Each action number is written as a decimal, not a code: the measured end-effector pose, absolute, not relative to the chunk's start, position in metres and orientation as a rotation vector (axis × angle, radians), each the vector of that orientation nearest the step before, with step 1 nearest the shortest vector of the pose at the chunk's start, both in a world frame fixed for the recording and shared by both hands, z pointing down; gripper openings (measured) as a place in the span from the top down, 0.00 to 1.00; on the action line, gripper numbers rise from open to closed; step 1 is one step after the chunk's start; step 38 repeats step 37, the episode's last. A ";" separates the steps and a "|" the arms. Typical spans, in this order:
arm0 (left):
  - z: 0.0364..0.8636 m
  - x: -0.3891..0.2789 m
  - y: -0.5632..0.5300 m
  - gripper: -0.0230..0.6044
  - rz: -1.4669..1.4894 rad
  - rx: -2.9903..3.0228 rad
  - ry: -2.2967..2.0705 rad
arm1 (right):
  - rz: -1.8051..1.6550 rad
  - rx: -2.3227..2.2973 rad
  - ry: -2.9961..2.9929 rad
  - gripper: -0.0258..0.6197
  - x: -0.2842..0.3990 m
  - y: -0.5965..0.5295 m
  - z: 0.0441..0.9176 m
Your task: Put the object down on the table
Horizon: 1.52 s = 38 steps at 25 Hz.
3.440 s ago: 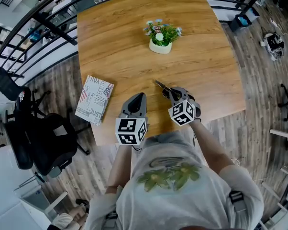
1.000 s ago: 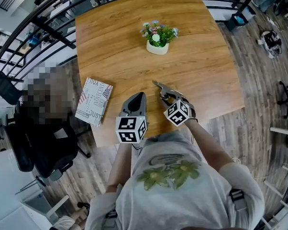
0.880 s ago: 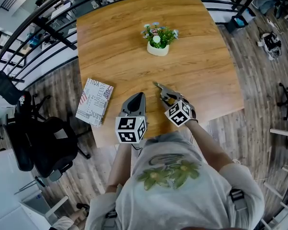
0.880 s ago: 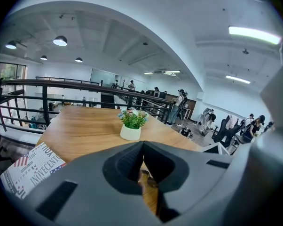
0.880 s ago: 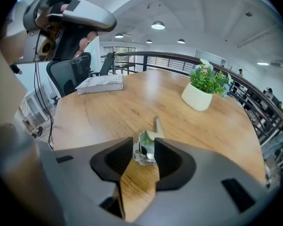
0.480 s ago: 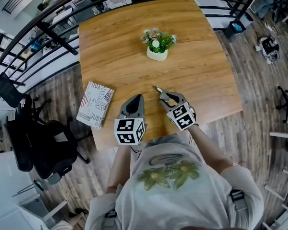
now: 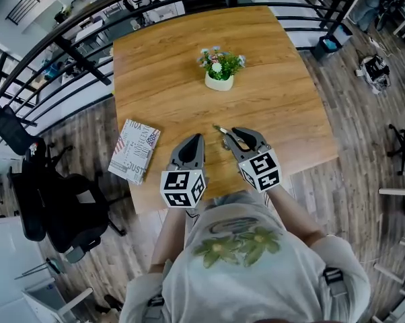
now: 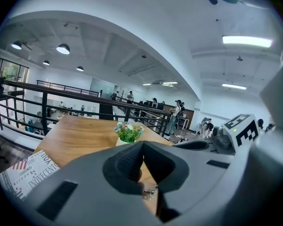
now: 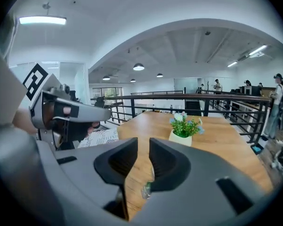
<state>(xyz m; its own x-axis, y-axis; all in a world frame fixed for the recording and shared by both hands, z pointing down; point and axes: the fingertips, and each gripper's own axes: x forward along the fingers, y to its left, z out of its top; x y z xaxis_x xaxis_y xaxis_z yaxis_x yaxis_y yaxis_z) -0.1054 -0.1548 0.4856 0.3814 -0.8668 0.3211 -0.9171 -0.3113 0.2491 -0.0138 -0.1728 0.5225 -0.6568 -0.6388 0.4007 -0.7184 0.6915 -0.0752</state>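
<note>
A small slender metal object (image 7: 221, 129) lies on the wooden table (image 7: 283, 99) near its front edge. It also shows low between the jaws as a small object (image 8: 148, 192) in the left gripper view and as a glinting object (image 9: 145, 190) in the right gripper view. My right gripper (image 7: 237, 135) hangs above and just behind it; its jaws have just been closing, a narrow gap remains and nothing is between them. My left gripper (image 7: 194, 140) is to its left, jaws together and empty.
A potted plant (image 7: 220, 66) in a white pot stands mid-table. A printed booklet (image 7: 134, 151) lies at the table's left edge. A black office chair (image 7: 61, 200) stands on the floor to the left, and a dark railing (image 7: 81, 29) runs behind.
The right gripper has lifted up off the table, away from the small object, which stays lying there. The left gripper has risen a little.
</note>
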 end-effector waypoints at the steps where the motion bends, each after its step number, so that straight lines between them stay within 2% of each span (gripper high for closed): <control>1: 0.483 -0.104 -0.154 0.94 0.168 2.261 -1.545 | 0.318 1.075 -2.572 0.84 -0.014 -0.172 0.516; 6: 0.472 -0.095 -0.147 0.94 0.142 2.288 -1.534 | 0.281 1.115 -2.620 0.95 -0.011 -0.167 0.492; 38: 0.468 -0.073 -0.115 0.94 0.161 2.312 -1.486 | 0.192 1.109 -2.637 0.95 -0.007 -0.128 0.465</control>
